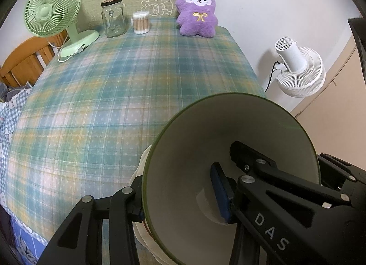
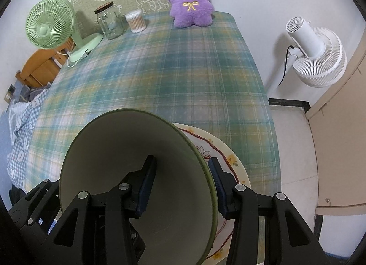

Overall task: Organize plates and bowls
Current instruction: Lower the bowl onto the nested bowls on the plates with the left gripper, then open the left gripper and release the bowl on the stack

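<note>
Green bowl (image 1: 183,150): olive outside, cream inside, tilted on edge so its mouth faces you. Your left tongs (image 1: 180,201) grasp its left rim, one blue pad inside the bowl and the other finger outside the wall. Your right tongs (image 2: 180,187) grasp the opposite rim the same way, one pad (image 2: 146,187) inside and the other beyond the green edge. Both tongs are clenched on this one bowl, which hangs between them above the near edge of the worktop.

Floral plate (image 2: 228,164): cream, with a red line border and yellow flowers; it lies directly under and to the right of your right tongs, partly hidden by the bowl. In the left view only a pale sliver of stacked crockery shows below the bowl's left edge, beside your left tongs; what it is you cannot tell.

Worktop (image 1: 114,104): covered with a green, blue and yellow plaid cloth, stretching away ahead of both tongs.

Far end, ahead of the tongs:
- Purple plush rabbit (image 1: 197,11), upright against the wall, ahead and slightly right.
- Tub of cotton swabs (image 1: 141,22), left of the rabbit.
- Glass jar (image 1: 113,17) with a dark lid, left of the tub.
- Green desk fan (image 1: 53,6), far left corner.

Beyond the worktop, right of the tongs: a white standing fan (image 1: 297,68) by the wall.
</note>
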`<state>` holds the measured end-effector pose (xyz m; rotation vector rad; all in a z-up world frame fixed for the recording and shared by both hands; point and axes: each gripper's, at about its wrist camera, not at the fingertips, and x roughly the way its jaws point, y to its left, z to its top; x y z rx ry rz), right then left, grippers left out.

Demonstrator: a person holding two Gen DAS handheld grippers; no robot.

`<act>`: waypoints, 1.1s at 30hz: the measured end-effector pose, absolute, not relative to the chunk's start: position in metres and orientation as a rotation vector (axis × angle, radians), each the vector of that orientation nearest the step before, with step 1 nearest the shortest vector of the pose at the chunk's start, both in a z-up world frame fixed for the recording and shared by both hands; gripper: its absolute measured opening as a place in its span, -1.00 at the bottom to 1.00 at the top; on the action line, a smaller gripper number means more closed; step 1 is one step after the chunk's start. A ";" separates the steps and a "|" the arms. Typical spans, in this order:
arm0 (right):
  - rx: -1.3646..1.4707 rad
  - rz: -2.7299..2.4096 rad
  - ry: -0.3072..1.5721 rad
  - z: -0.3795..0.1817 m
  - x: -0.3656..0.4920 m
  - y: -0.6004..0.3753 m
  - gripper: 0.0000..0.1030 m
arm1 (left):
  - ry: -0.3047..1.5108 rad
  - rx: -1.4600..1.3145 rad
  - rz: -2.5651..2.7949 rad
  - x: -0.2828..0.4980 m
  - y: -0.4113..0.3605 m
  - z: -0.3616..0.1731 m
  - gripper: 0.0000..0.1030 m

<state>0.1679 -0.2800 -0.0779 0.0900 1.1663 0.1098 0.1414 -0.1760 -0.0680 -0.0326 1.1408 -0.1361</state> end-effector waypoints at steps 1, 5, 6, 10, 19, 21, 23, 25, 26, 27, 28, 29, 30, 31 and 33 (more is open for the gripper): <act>0.092 0.111 1.166 -0.078 0.169 -0.280 -0.03 | 1.140 -0.032 -0.135 0.142 -0.176 -0.068 -0.10; 0.104 0.115 1.171 -0.080 0.170 -0.283 -0.03 | 1.142 -0.021 -0.130 0.144 -0.178 -0.067 -0.10; 0.106 0.115 1.171 -0.080 0.170 -0.283 -0.03 | 1.142 -0.019 -0.130 0.144 -0.178 -0.067 -0.10; 0.087 0.109 1.157 -0.077 0.169 -0.283 -0.02 | 1.137 -0.029 -0.139 0.144 -0.177 -0.066 -0.08; 0.053 0.106 1.133 -0.070 0.163 -0.284 0.04 | 1.123 -0.010 -0.129 0.139 -0.181 -0.063 0.11; 0.034 0.099 1.116 -0.068 0.161 -0.284 0.12 | 1.118 -0.005 -0.112 0.139 -0.180 -0.061 0.22; 0.034 0.095 1.105 -0.065 0.159 -0.284 0.18 | 1.110 -0.002 -0.102 0.138 -0.179 -0.058 0.30; 0.042 0.089 1.097 -0.062 0.158 -0.287 0.28 | 1.097 0.005 -0.093 0.137 -0.178 -0.054 0.36; 0.047 0.089 1.093 -0.060 0.158 -0.288 0.30 | 1.092 0.009 -0.090 0.137 -0.178 -0.053 0.40; 0.051 0.089 1.088 -0.058 0.158 -0.289 0.33 | 1.086 0.014 -0.087 0.136 -0.177 -0.050 0.43; 0.052 0.085 1.082 -0.056 0.157 -0.290 0.37 | 1.081 0.019 -0.085 0.136 -0.177 -0.049 0.45; 0.052 0.082 1.076 -0.055 0.156 -0.291 0.39 | 1.077 0.021 -0.085 0.135 -0.177 -0.047 0.47; 0.054 0.079 1.069 -0.052 0.156 -0.292 0.43 | 1.071 0.018 -0.086 0.135 -0.177 -0.044 0.49; 0.057 0.076 1.060 -0.050 0.155 -0.294 0.47 | 1.064 0.016 -0.087 0.135 -0.176 -0.041 0.50; 0.058 0.072 1.040 -0.044 0.153 -0.295 0.53 | 1.049 0.019 -0.083 0.134 -0.176 -0.037 0.54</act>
